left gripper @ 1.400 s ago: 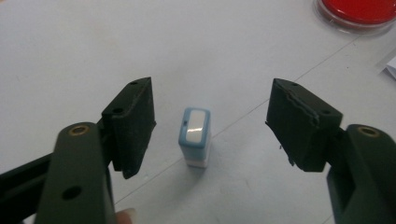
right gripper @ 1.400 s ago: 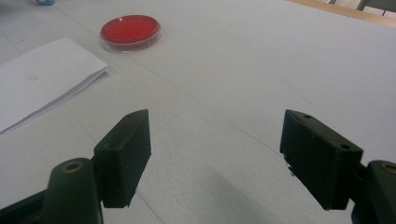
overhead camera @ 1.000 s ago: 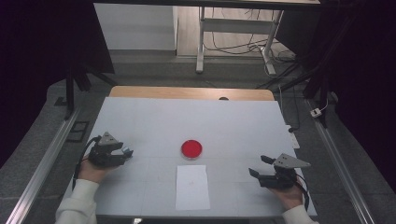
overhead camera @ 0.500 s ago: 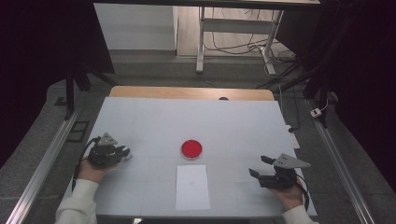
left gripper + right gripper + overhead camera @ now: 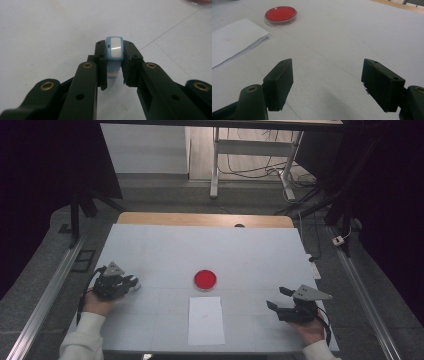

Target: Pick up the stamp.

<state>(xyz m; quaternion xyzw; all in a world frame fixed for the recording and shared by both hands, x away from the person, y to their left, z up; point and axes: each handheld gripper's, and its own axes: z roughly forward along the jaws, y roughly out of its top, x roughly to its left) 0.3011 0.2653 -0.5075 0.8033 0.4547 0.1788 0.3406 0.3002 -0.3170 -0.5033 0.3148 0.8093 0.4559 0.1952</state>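
- The left gripper [image 5: 114, 75] has just been closing, and its jaws are now clamped on a small blue and white block [image 5: 114, 48], which is held upright between the pads just above the white table [image 5: 165, 245]; a second ago the jaws were seen farther apart at the same spot.
- The right gripper [image 5: 327, 85] is held wide apart with nothing between its jaws, near the table's right front corner, as in the earlier pictures.
- The sheet of paper [image 5: 205, 320] and the red dish [image 5: 205, 279] lie where they lay before.
- Counted: two grippers, one block, one sheet of paper at the near edge, one round red dish just beyond it.
- In the high view the block is too small to be made out at the left gripper [image 5: 131, 283].
- The lower part of the block is hidden by the jaws, and the dish is cut off at the top corner of the left gripper view.
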